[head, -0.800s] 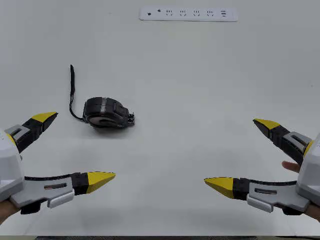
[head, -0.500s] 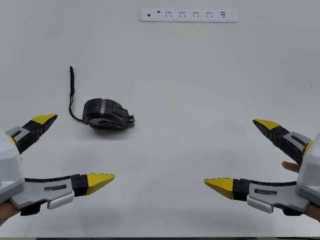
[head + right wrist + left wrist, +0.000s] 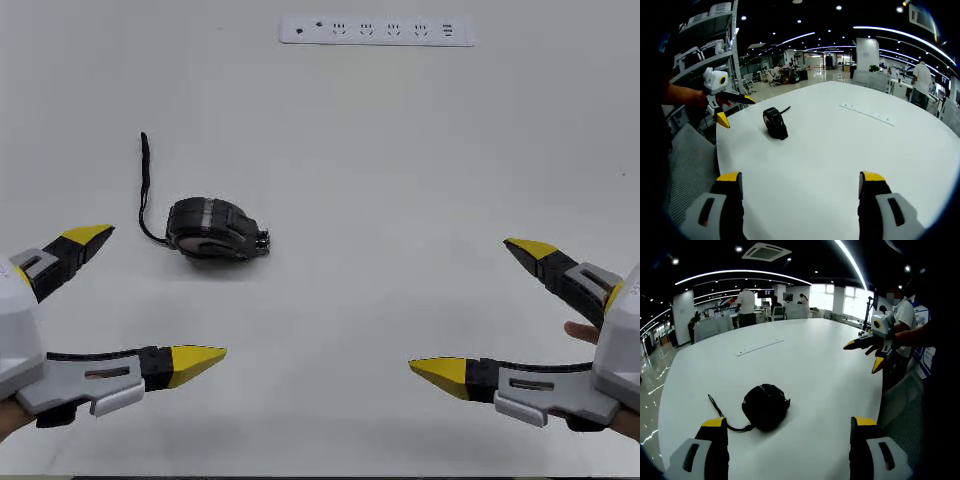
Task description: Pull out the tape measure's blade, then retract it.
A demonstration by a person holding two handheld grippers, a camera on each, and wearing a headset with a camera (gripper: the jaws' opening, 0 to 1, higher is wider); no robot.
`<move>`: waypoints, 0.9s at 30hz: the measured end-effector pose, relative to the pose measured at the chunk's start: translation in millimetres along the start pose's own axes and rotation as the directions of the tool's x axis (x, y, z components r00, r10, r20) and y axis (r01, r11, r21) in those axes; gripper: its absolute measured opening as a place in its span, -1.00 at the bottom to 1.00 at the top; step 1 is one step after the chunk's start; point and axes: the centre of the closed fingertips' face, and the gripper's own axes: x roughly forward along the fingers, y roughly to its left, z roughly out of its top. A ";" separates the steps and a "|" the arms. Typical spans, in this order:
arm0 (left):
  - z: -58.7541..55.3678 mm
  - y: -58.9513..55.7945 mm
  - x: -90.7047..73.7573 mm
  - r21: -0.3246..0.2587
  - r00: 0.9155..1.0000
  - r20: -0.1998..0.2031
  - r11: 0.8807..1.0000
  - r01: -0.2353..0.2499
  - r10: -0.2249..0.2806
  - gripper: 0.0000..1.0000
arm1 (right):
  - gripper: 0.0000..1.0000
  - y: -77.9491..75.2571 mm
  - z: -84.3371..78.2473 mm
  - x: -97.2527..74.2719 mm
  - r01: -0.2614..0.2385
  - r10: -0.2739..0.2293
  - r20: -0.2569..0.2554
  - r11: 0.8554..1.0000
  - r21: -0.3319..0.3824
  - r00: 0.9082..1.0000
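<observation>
A black tape measure [image 3: 213, 229] lies on the white table [image 3: 400, 180], left of centre, its black wrist strap [image 3: 145, 185] trailing away behind it. The blade is inside the case. My left gripper [image 3: 150, 295] hovers open near the table's front left, just short of the tape measure [image 3: 765, 406]. My right gripper [image 3: 475, 308] hangs open at the front right, well apart from the tape measure [image 3: 775, 123]. Neither holds anything. In the left gripper view the right gripper [image 3: 867, 352] appears at the right; in the right gripper view the left gripper [image 3: 735, 109] appears at the left.
A white power strip [image 3: 377, 29] lies flat at the far edge of the table. Bare table surface stretches between the grippers and to the right of the tape measure. People stand at other tables in the background.
</observation>
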 end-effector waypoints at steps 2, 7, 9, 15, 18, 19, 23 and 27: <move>0.9 0.1 1.0 0.008 1.000 -0.007 1.000 0.005 -0.005 0.98 | 0.97 -0.1 0.6 0.9 -0.004 0.004 -0.003 1.000 -0.007 1.000; 2.3 2.2 4.4 0.022 0.999 -0.029 1.000 0.019 -0.018 0.96 | 0.95 -0.2 3.5 3.3 -0.021 0.021 -0.005 0.999 -0.028 1.000; 3.2 2.7 5.6 0.032 0.999 -0.037 0.999 0.023 -0.022 0.94 | 0.94 -0.9 4.6 4.2 -0.025 0.025 -0.007 0.999 -0.032 1.000; 4.4 3.8 9.5 0.054 0.998 -0.052 0.998 0.038 -0.035 0.89 | 0.89 -0.7 7.1 6.6 -0.041 0.041 -0.006 0.998 -0.041 0.999; 5.2 4.5 11.2 0.067 0.998 -0.057 0.997 0.043 -0.039 0.88 | 0.84 -0.1 7.5 8.4 -0.052 0.051 -0.010 0.998 -0.048 0.999; 5.6 4.9 12.0 0.072 0.997 -0.060 0.996 0.046 -0.041 0.87 | 0.81 0.2 7.8 9.2 -0.057 0.056 -0.012 0.997 -0.051 0.998; 10.9 11.0 22.8 0.121 0.994 -0.086 0.989 0.083 -0.073 0.81 | 0.73 4.6 11.7 21.7 -0.104 0.103 -0.018 0.991 -0.085 0.995; 8.9 13.9 26.5 0.150 0.989 -0.119 0.983 0.109 -0.092 0.74 | 0.69 7.7 14.1 28.3 -0.126 0.124 -0.019 0.987 -0.096 0.992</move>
